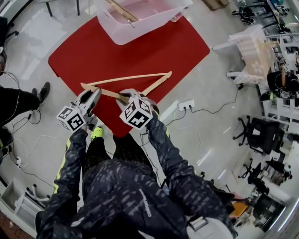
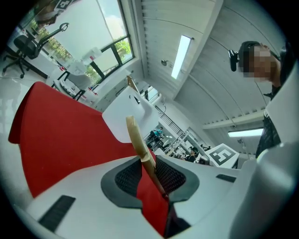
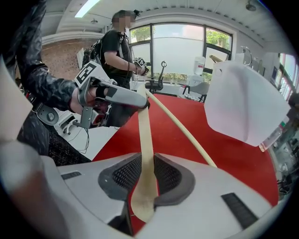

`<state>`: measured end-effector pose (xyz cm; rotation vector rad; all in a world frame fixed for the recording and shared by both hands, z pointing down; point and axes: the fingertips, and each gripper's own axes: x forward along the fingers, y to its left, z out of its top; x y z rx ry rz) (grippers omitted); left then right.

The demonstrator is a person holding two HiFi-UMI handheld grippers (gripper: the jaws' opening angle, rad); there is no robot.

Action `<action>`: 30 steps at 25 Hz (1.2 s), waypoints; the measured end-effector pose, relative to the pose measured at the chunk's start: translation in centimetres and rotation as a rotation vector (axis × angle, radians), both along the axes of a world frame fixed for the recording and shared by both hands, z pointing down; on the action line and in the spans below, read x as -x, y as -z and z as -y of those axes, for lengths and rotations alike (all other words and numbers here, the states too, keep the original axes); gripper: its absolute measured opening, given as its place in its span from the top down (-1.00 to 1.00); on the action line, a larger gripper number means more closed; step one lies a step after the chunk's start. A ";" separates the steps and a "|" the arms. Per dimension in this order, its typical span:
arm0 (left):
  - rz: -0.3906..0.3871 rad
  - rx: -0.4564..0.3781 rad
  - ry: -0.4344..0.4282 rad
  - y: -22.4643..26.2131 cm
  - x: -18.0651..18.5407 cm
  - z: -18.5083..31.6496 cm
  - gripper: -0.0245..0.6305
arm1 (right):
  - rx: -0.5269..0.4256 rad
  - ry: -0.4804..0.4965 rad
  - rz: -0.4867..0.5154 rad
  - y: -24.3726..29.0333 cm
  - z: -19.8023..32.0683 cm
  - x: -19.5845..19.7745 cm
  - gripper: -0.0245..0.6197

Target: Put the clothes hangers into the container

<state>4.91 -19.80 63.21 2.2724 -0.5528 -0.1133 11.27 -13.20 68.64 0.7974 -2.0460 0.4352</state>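
Nearest me, at six o'clock in the head view, are my own dark patterned sleeves [image 1: 163,154], reaching up to the two grippers. The left gripper [image 1: 93,94] sits at the nine o'clock tip of the wooden hanger [image 1: 126,78], and the right gripper [image 1: 127,97] is on its lower arm near the middle, with the hanger over the red mat [image 1: 154,46]. The clear container [image 1: 140,25] stands at twelve o'clock, well apart from us, with another hanger [image 1: 122,11] already in it. In the left gripper view the hanger's end stands between my pads, lying along the right one. A sliver of red shows between it and the left pad, so I judge these jaws loose around it rather than clamped. In the right gripper view my pads are closed on the flat arm, the wood filling the gap, and the container hangs at two o'clock. I take this as the carry step. Next I should firm up the left hold, swing the hanger toward twelve o'clock, clear the rim and lay it beside the one inside. A power strip [image 1: 186,105] with cables at three o'clock, a bystander's leg [image 1: 16,102] at nine and stacked bins [image 1: 252,51] at two all lie off that path.
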 end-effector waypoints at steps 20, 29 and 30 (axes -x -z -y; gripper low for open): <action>0.000 -0.168 -0.124 7.7 -3.1 -2.1 0.65 | -0.145 -0.017 -0.065 3.8 0.7 -1.2 0.62; -0.014 -0.344 -0.212 13.7 -4.6 -4.3 0.56 | -0.274 -0.138 -0.062 9.7 1.9 -4.1 0.62; -0.010 -0.349 -0.212 14.0 -4.4 -4.3 0.56 | -0.288 -0.155 -0.053 10.6 2.1 -4.5 0.62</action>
